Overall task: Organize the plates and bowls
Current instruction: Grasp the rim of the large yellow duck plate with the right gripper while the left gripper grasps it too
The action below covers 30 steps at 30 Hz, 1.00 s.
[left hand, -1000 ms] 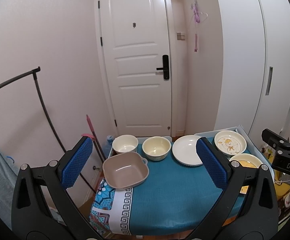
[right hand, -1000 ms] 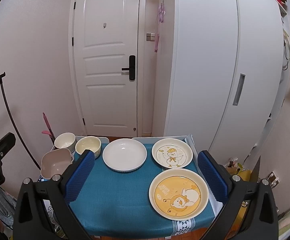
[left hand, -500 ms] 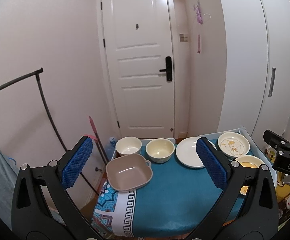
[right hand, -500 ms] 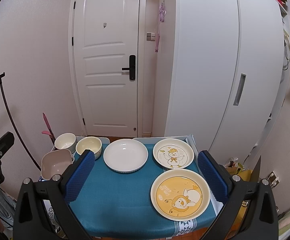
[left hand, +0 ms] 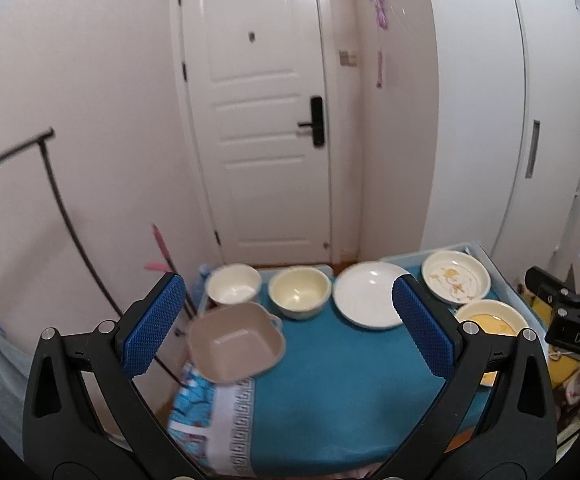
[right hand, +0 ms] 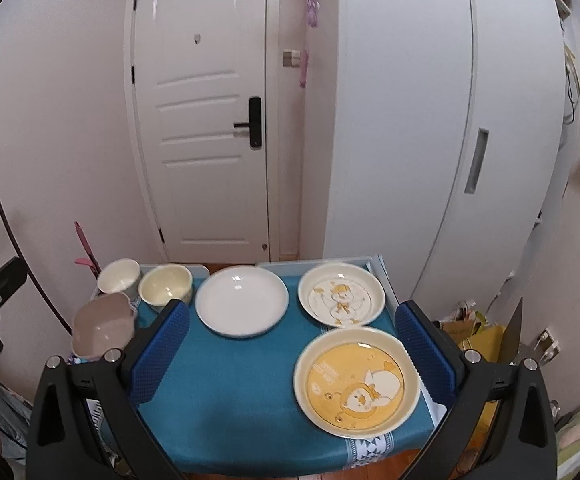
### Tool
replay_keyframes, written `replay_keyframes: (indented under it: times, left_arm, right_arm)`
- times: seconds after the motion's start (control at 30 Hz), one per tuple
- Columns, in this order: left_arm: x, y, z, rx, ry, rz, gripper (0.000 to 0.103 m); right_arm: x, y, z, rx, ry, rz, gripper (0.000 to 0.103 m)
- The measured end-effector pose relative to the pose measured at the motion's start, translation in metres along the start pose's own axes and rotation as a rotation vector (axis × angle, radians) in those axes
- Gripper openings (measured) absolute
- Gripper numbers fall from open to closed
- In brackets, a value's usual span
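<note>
Left gripper (left hand: 287,324) is spread wide, holding nothing, above the near edge of the teal-clothed table (left hand: 330,392). Ahead of its left finger lies the square beige bowl (left hand: 235,345); beyond stand a white bowl (left hand: 233,283) and a cream bowl (left hand: 300,291), then a plain white plate (left hand: 366,300). Right gripper (right hand: 287,354) is likewise wide and empty. The yellow cartoon plate (right hand: 357,381) lies just inside its right finger, with the cream cartoon plate (right hand: 341,294) beyond it.
</note>
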State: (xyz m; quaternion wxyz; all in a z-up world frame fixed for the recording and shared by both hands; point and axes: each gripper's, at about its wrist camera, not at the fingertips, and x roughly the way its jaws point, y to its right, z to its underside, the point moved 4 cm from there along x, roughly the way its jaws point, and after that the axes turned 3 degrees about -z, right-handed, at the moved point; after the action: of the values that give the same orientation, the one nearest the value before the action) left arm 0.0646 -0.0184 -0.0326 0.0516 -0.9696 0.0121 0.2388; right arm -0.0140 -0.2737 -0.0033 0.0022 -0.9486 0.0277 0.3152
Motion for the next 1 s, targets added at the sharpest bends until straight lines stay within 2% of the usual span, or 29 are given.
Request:
replay_keyframes:
  times: [0.17, 0.3, 0.5, 0.6, 0.7, 0.77, 1.0]
  left_arm:
    - [0.025, 0.046, 0.018, 0.023, -0.077, 0.052, 0.103]
    - [0.047, 0.091, 0.037, 0.022, -0.148, 0.083, 0.103]
    - [0.101, 0.165, 0.083, 0.01, -0.343, 0.157, 0.103]
    - [0.131, 0.198, 0.111, 0.02, -0.437, 0.176, 0.102]
    - [0.157, 0.225, 0.136, 0.038, -0.508, 0.189, 0.096]
    - [0.172, 0.24, 0.15, 0.036, -0.549, 0.201, 0.087]
    - [0.194, 0.254, 0.172, 0.005, -0.624, 0.217, 0.063]
  right_arm:
    - [0.02, 0.042, 0.018, 0.032, -0.05, 0.006, 0.103]
    - [0.041, 0.081, 0.034, 0.009, -0.099, -0.01, 0.103]
    - [0.093, 0.137, 0.061, -0.003, -0.223, -0.112, 0.102]
    - [0.124, 0.164, 0.076, 0.011, -0.288, -0.165, 0.092]
    - [0.156, 0.187, 0.093, 0.018, -0.35, -0.207, 0.081]
    - [0.174, 0.202, 0.105, 0.021, -0.389, -0.239, 0.068]
    - [0.211, 0.216, 0.129, 0.008, -0.473, -0.349, 0.048]
